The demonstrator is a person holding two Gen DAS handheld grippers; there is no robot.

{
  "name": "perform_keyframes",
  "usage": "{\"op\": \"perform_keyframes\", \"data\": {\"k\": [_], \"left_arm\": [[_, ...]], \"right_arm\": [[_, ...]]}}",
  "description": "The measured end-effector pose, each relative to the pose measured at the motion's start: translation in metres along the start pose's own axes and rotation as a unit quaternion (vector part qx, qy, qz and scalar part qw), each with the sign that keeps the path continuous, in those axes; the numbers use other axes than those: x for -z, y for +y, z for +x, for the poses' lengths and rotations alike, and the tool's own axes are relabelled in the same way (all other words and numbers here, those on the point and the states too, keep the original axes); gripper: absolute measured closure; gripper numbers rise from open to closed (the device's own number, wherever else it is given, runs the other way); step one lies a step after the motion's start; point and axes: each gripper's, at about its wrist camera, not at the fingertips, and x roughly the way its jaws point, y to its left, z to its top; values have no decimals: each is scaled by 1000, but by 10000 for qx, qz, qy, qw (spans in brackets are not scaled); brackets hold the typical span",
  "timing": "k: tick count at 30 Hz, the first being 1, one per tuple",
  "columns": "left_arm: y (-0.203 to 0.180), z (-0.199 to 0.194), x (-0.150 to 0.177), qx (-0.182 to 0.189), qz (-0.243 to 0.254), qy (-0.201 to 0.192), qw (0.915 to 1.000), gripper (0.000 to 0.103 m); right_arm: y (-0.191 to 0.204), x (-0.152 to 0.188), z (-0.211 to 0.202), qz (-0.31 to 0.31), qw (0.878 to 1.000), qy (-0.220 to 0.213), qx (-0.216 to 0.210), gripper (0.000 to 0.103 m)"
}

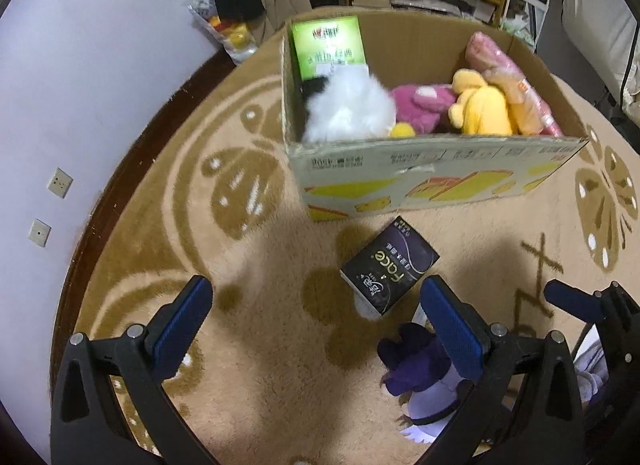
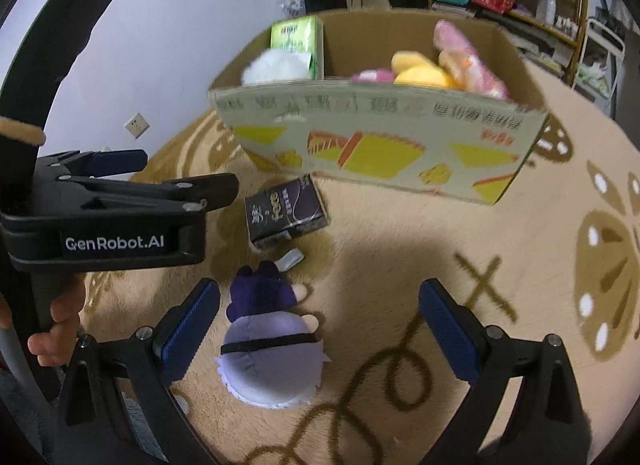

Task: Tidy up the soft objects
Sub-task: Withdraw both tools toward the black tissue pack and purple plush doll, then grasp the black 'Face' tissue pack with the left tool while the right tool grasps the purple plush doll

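On the carpet (image 1: 260, 345) before you stood the cardboard box (image 1: 432, 173), with plush toys (image 1: 480, 109) and an upright carton (image 1: 328, 45) in its left corner. A tissue pack (image 1: 390, 265) lay just in front of the box, and a doll (image 2: 268, 341) lay nearer you, behind that pack.

Both tongs are chunky black plastic with blue ribbed pads (image 1: 454, 329) and silver screws (image 2: 144, 332). Left tongs (image 2: 180, 173) carry a white "GenRobot.AI" label (image 2: 115, 243); tan cuff (image 2: 20, 135) above.
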Motion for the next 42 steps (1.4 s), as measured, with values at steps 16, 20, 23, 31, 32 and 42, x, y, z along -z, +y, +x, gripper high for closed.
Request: {"op": "perform_keyframes", "data": {"k": [16, 20, 23, 31, 32, 42], "left_arm": [[-10, 39, -6, 332, 204, 532, 9978, 0], [-17, 44, -5, 279, 395, 558, 9973, 0], [-24, 53, -7, 334, 521, 633, 9961, 0], [-42, 71, -12, 366, 761, 722, 9938, 0], [-43, 74, -13, 357, 762, 733, 9938, 0], [-49, 99, -24, 258, 761, 837, 9932, 0]], "right_arm": [[4, 8, 47, 49, 9983, 565, -162, 0], [6, 10, 52, 36, 9979, 637, -145, 0], [7, 12, 58, 82, 9971, 734, -198, 0], [13, 14, 64, 149, 9960, 851, -224, 2], [12, 14, 65, 148, 9959, 863, -227, 2], [2, 14, 75, 243, 9951, 905, -314, 2]]}}
